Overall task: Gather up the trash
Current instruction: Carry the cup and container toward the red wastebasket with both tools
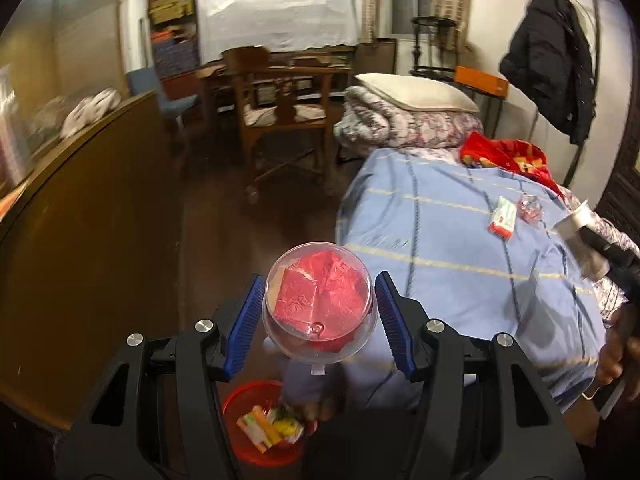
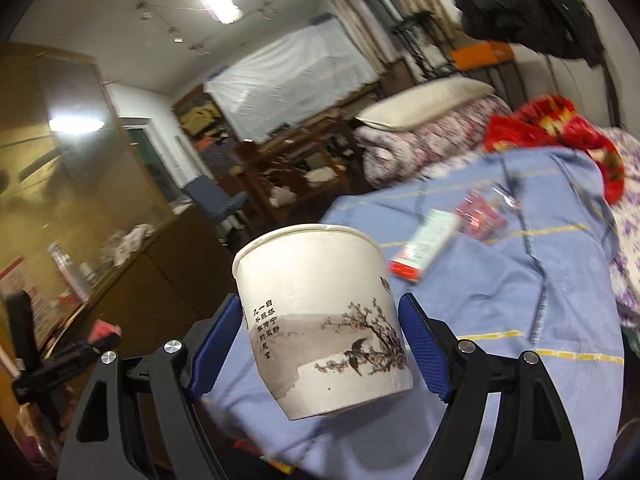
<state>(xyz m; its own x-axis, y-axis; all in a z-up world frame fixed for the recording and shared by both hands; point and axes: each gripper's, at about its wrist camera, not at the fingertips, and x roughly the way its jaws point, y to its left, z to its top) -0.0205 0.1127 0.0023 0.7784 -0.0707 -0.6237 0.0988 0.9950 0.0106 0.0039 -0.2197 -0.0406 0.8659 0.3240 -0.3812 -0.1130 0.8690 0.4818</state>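
- A bed point(image 1: 460, 240) covered by a blue checked sheet is seen to fill the right side of the left wrist view; the remaining trash is spread on its far half, near a red blanket point(image 1: 508, 156)
- A red bin point(image 1: 256, 424) is found on the dark floor beside the bed's near corner, directly under the left gripper point(image 1: 318, 316); wrappers are already held in it
- A white paper cup point(image 2: 324, 316) printed with a branch and a bird is gripped across its wall by the right gripper point(image 2: 320, 340), its mouth tilted up and away; it is carried above the sheet
- A clear plastic cup point(image 1: 318, 300) stuffed with a red wrapper is clamped between the left gripper's blue pads, its base turned toward the camera and its long axis running forward along the fingers
- A small white and red box point(image 1: 502, 216) and a crumpled clear wrapper point(image 1: 532, 208) just beside it are left on the sheet, well apart from both grippers and nearer the right one
- The coming move is judged to turn on the bin lying straight below the left hand's load: the clear cup is nearer the drop than the paper cup, which would have to be brought across the bed's edge
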